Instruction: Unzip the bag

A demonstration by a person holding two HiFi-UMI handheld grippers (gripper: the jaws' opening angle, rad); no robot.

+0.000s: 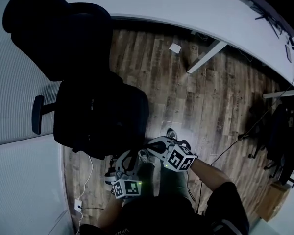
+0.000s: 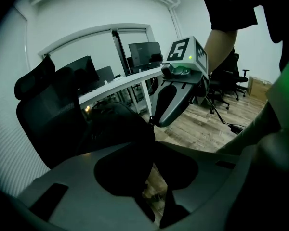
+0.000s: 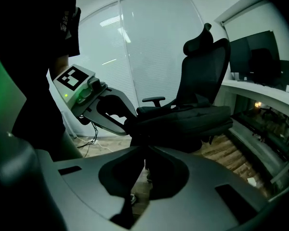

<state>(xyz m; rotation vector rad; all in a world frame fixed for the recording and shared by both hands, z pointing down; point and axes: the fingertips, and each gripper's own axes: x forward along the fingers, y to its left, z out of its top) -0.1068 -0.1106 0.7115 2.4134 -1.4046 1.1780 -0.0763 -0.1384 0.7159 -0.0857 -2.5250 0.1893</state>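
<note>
A black bag (image 1: 105, 116) lies on the seat of a black office chair (image 1: 54, 28). Both grippers are at the bag's near corner. My left gripper (image 1: 131, 158) closes around a fold of the bag's dark fabric; in its own view the bag (image 2: 115, 124) bulges between the jaws of the left gripper (image 2: 151, 149). My right gripper (image 1: 151, 147) pinches a small dark tab at the bag's edge; whether it is the zip pull is too dark to tell. From the left gripper view, the right gripper (image 2: 151, 123) touches the bag's corner. In the right gripper view the right gripper (image 3: 145, 150) meets the bag (image 3: 192, 117) beside the left gripper (image 3: 130, 126).
A long white desk (image 1: 186, 9) curves along the far side, with a slanted white leg (image 1: 206, 58). A second dark chair (image 1: 279, 131) and cables lie at the right. A white power strip (image 1: 78, 204) and cord sit at the lower left on the wooden floor.
</note>
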